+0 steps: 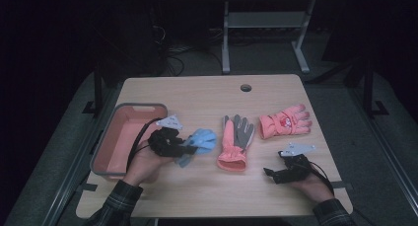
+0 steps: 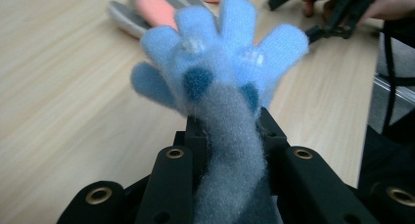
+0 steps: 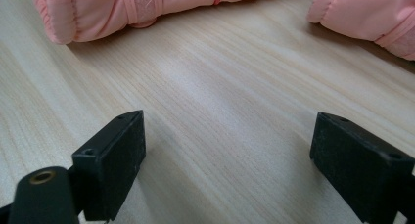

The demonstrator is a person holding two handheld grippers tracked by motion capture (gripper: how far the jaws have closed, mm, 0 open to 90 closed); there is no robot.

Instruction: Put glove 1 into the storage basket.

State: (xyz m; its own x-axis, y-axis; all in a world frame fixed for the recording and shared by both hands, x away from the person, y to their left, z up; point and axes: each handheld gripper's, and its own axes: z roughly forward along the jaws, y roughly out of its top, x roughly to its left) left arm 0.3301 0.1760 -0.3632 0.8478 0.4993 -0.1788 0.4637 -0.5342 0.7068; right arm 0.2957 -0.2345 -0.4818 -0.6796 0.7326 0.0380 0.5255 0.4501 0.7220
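A light blue fleece glove [image 1: 203, 139] hangs just above the table with my left gripper [image 1: 185, 148] shut on its cuff. In the left gripper view the blue glove [image 2: 220, 53] spreads its fingers beyond the jaws, and my left gripper [image 2: 227, 128] pinches the grey-blue cuff. A grey and coral glove [image 1: 234, 142] lies flat at mid-table. A pink padded glove [image 1: 286, 121] lies to its right. My right gripper [image 1: 274, 168] rests near the front right, open and holding nothing. In the right gripper view my right gripper [image 3: 227, 136] has bare wood between its jaws, and pink padded fabric [image 3: 122, 9] lies beyond.
A pink bin with a grey rim [image 1: 114, 112] stands at the table's left edge, beside my left hand. A round cable hole [image 1: 245, 87] sits near the far edge. Table legs [image 1: 226, 43] stand behind on the dark floor.
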